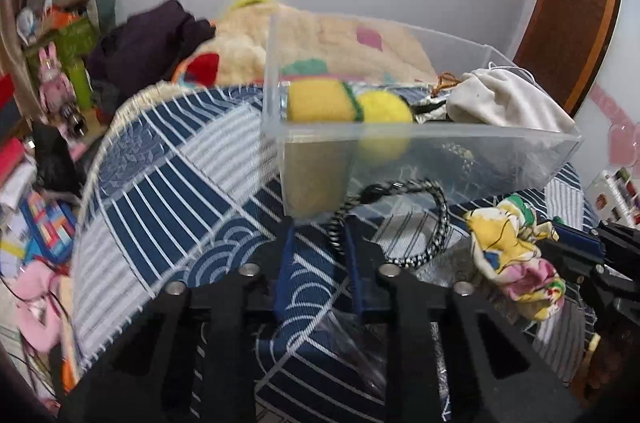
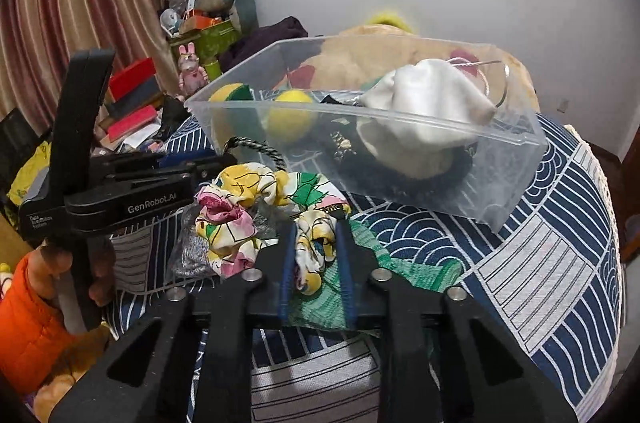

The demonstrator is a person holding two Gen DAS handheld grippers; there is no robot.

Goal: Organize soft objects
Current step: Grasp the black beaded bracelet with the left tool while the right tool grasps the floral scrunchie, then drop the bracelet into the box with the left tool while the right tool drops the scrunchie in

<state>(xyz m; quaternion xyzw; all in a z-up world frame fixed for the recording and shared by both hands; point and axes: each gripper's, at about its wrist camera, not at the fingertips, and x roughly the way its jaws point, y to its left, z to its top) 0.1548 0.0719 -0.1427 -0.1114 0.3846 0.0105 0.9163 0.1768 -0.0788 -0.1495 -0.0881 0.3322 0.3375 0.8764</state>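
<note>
A clear plastic bin point(image 1: 500, 151) point(image 2: 516, 163) stands on the patterned cloth and holds a yellow-green sponge point(image 1: 320, 101) point(image 2: 230, 92), a yellow ball point(image 1: 386, 111) point(image 2: 290, 117) and a white pouch point(image 1: 508, 99) point(image 2: 424, 99). My left gripper point(image 1: 320, 227) is open just before the bin, with a black-and-white braided loop point(image 1: 416, 219) point(image 2: 256, 147) lying by its fingers. My right gripper point(image 2: 316, 223) is open, its fingers on either side of part of a floral scrunchie point(image 2: 256, 207) point(image 1: 512, 255). The left gripper also shows in the right wrist view point(image 2: 224, 159).
A green knitted cloth point(image 2: 376, 263) lies under the right gripper's fingers. A silvery mesh piece point(image 2: 192, 251) lies left of the scrunchie. A plush blanket point(image 1: 328, 39) is behind the bin. Cluttered shelves and toys point(image 1: 60, 63) stand at the left.
</note>
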